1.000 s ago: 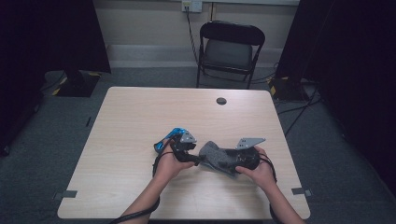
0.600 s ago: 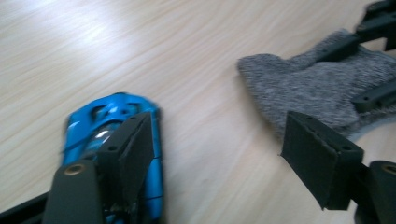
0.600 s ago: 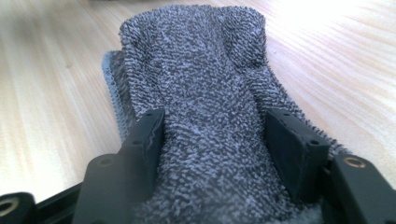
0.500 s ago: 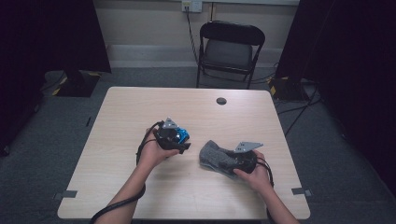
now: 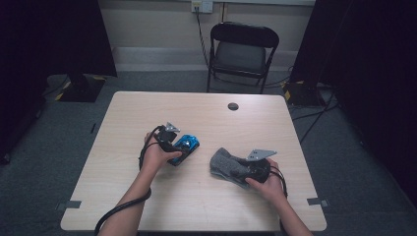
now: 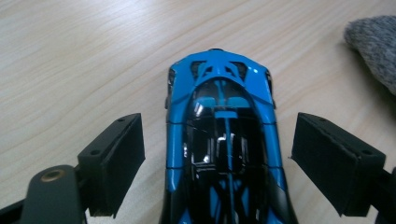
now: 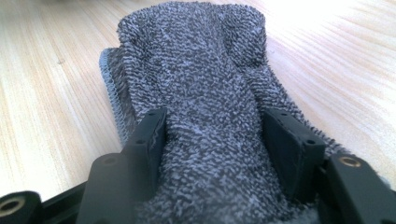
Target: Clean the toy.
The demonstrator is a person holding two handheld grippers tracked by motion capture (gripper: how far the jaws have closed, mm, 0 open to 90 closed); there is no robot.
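A blue and black toy car [image 5: 186,146] rests on the wooden table, left of centre. My left gripper [image 5: 183,149] straddles it from behind. In the left gripper view the car [image 6: 224,140] lies between the two pads with a gap on each side; the jaws have just been opening and stand open [image 6: 219,123]. To the right lies a folded grey terry cloth [image 5: 227,166]. My right gripper [image 5: 242,172] has just been closing on it, and its pads pinch the near end of the cloth [image 7: 201,84] in the right gripper view [image 7: 212,123].
The pale wooden table [image 5: 206,113] has a small black round disc [image 5: 233,106] near its far edge. A black folding chair [image 5: 241,54] stands behind the table. The edge of the grey cloth [image 6: 373,42] lies to the right of the car.
My left hand has carried the car leftward, away from the cloth, and its jaws have let go of it. The right hand has stayed put with the cloth.
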